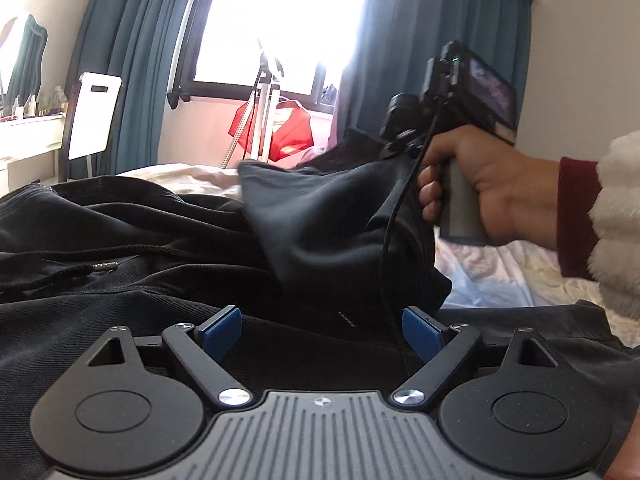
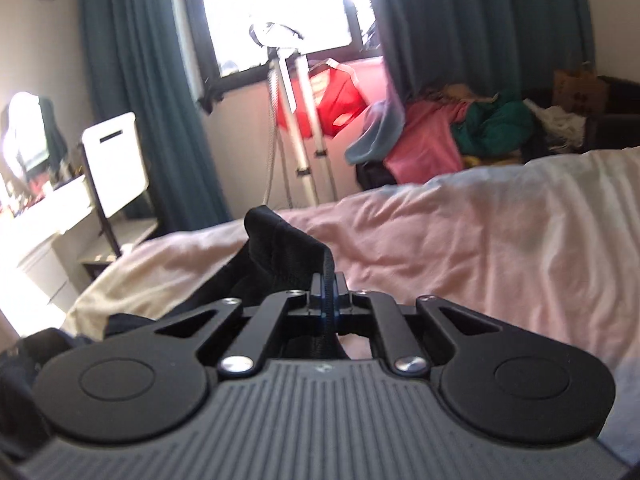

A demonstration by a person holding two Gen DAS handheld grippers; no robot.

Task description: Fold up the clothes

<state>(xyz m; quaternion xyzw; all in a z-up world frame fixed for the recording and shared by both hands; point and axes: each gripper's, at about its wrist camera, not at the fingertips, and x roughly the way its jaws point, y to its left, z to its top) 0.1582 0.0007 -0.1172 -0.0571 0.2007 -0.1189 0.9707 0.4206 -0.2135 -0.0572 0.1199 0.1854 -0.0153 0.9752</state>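
Left gripper (image 1: 322, 330) sits low over the black garment (image 1: 120, 300), blue pads (image 1: 222, 330) spread wide, nothing between them. Garment spread across the bed (image 2: 460, 232), drawstring (image 1: 60, 270) lying on it. Right gripper (image 2: 329, 294) fingers pressed together, pinching a fold of the same black garment, lifted off the bed. Person's hand (image 1: 488, 192) grips its handle, white fluffy sleeve (image 1: 616, 220). Behind: tripod (image 2: 296, 120), red cloth (image 2: 336, 98), teal curtains (image 2: 132, 80), bright window (image 2: 276, 4).

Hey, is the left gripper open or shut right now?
Open. In the left wrist view the left gripper has its blue pads spread wide apart over the black garment, with nothing pinched between them.
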